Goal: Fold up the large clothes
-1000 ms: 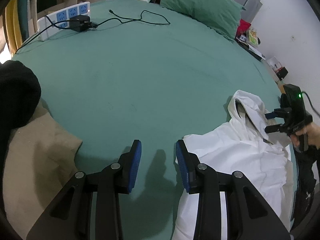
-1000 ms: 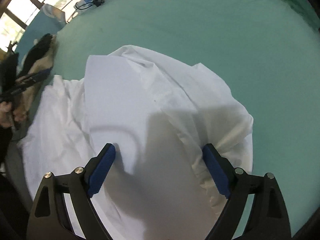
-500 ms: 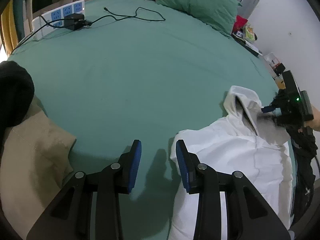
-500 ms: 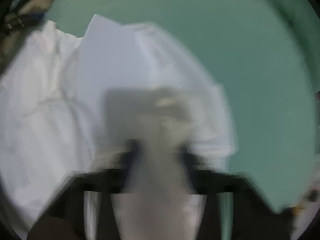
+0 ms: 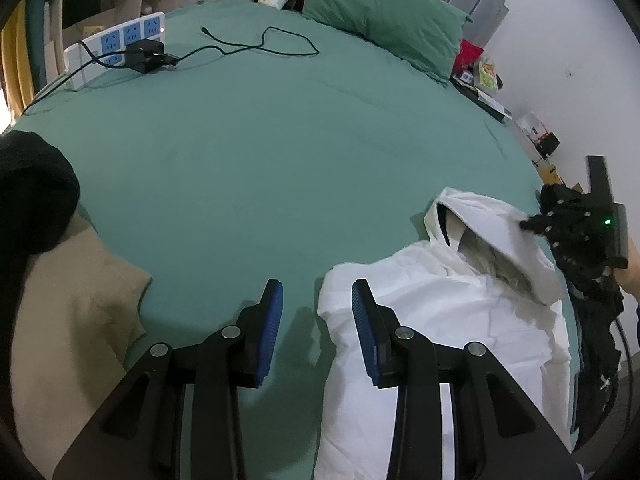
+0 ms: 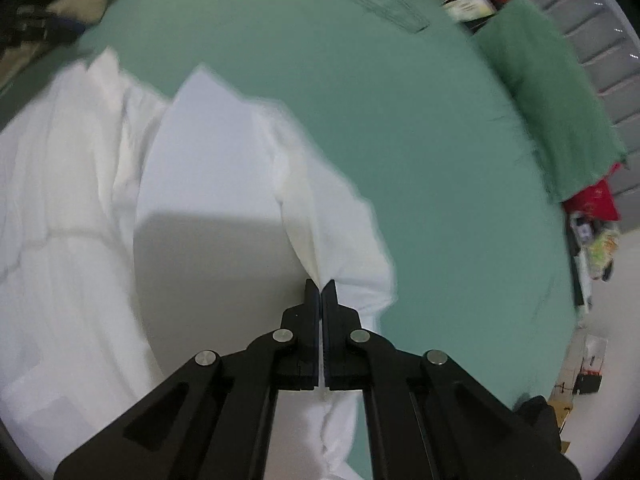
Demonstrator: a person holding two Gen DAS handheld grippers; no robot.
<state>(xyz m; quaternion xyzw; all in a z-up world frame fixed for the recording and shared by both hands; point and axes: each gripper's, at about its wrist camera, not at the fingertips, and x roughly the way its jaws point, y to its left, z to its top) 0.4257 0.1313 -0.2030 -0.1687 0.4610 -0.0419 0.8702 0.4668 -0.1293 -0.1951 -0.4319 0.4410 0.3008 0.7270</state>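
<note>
we have barely begun: the white hooded garment (image 5: 440,320) lies rumpled on the green bed (image 5: 280,160), below the pillow (image 5: 384,20). right gripper (image 6: 321,288) pinches its hood; left gripper (image 5: 316,300) hangs apart, empty.

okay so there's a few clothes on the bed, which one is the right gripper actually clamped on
The white hooded garment. The right gripper is shut on a fold near its hood, while the tan garment and the black one lie untouched at the bed's other side.
</note>
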